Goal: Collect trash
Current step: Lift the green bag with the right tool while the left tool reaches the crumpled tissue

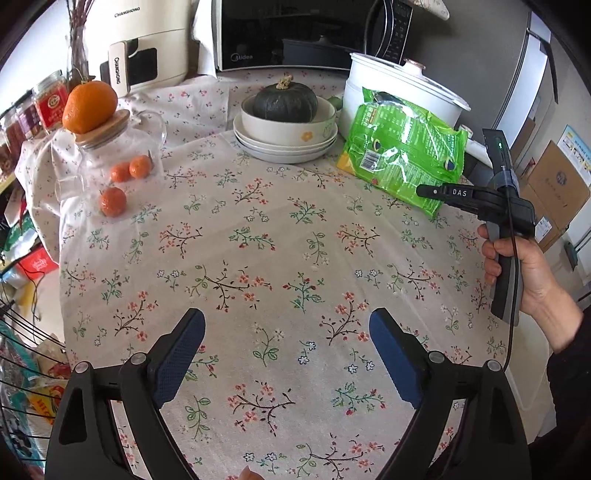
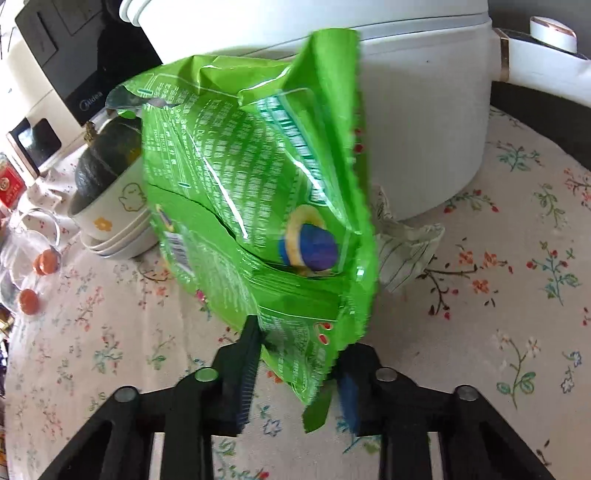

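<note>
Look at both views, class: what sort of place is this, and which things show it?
Most likely a home kitchen or dining corner. A microwave stands behind a table with a floral tablecloth, which bears a white cooking pot and a squash in stacked bowls.

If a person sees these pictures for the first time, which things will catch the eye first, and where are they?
First comes the bright green snack bag, pinched at its lower edge by the right gripper in front of the white cooker. Next, the large orange on the glass jar's lid at the far left, and the dark squash in a bowl at the back of the floral tablecloth.
</note>
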### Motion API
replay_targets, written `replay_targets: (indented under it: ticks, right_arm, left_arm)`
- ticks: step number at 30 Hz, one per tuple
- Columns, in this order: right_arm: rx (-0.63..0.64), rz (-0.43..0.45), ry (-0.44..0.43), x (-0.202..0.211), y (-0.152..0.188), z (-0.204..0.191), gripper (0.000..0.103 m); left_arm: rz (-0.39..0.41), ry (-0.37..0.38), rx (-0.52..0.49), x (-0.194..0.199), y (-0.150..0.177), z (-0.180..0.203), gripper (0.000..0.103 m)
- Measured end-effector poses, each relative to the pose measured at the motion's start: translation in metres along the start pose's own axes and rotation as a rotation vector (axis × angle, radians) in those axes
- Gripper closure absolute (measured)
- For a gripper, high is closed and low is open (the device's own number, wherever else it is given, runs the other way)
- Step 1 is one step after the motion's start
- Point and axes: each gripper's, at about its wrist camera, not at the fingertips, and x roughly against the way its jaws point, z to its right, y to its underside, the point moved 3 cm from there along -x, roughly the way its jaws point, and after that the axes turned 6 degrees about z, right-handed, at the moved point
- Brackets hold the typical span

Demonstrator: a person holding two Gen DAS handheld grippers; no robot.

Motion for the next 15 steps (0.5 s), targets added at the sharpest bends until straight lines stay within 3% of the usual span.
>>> replay_targets:
  ticks: [4,7,15]
  right_arm:
    - [0.027,0.011,-0.011,0.031,0.004,-0.009,0.093]
    - [0.034,0.022,-0.007,0.058,0.008,-0.012,0.093]
    - [0.037,0.051,0.066,0.138,0.026,-0.007,0.093]
  left_arm:
    - [0.014,0.018,0.004,0.005,0.002,0.002,0.01]
    - [0.006,0.03,-0.004,0.003,0.005,0.007,0.0]
    - [0.008,0.059,-0.002,0.005,0.011,0.037,0.0]
